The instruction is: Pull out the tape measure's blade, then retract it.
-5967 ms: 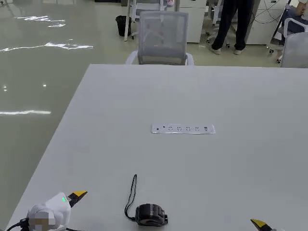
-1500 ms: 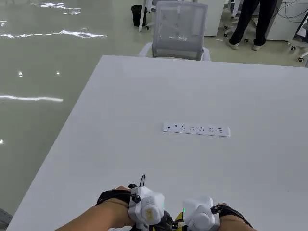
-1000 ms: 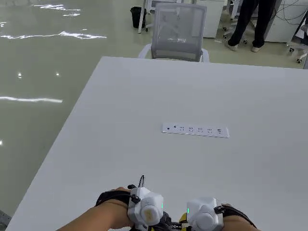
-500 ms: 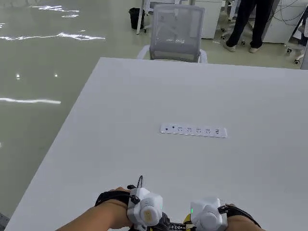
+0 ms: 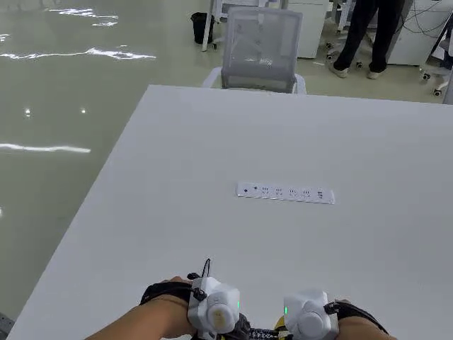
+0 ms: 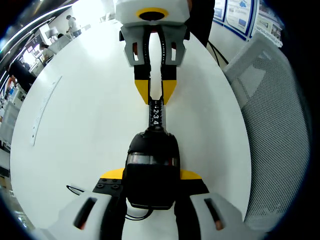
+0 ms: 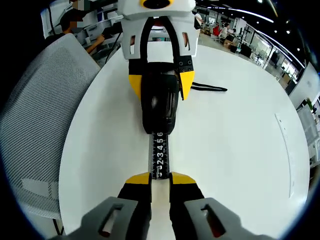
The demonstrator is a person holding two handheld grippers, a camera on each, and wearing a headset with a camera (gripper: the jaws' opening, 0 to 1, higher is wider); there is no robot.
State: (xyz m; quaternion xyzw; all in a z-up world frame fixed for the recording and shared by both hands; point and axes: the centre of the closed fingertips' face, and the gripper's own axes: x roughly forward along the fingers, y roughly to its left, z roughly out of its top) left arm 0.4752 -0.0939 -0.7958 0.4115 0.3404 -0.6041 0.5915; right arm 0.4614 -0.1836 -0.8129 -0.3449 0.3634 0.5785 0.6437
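My left gripper (image 6: 151,174) is shut on the black tape measure body (image 6: 152,167), yellow tips on either side of it. A short stretch of blade (image 6: 155,115) showing low numbers runs from the body to my right gripper (image 6: 155,90). In the right gripper view my right gripper (image 7: 160,178) is shut on the blade's end, with the blade (image 7: 160,152) leading to the body (image 7: 159,105) in my left gripper (image 7: 160,82). In the head view both grippers, left (image 5: 212,315) and right (image 5: 308,320), sit close together at the table's near edge.
A white power strip (image 5: 285,193) lies mid-table. The tape's black wrist strap (image 7: 207,88) trails on the white table (image 5: 177,184). A grey mesh chair (image 5: 260,49) stands at the far edge, another mesh chair (image 6: 270,125) close behind me. A person (image 5: 361,28) stands far back.
Six seconds ago the tape measure lay alone on the table with the grippers apart; both now hold it. Over the last second the right gripper has drifted right, widening the gap.
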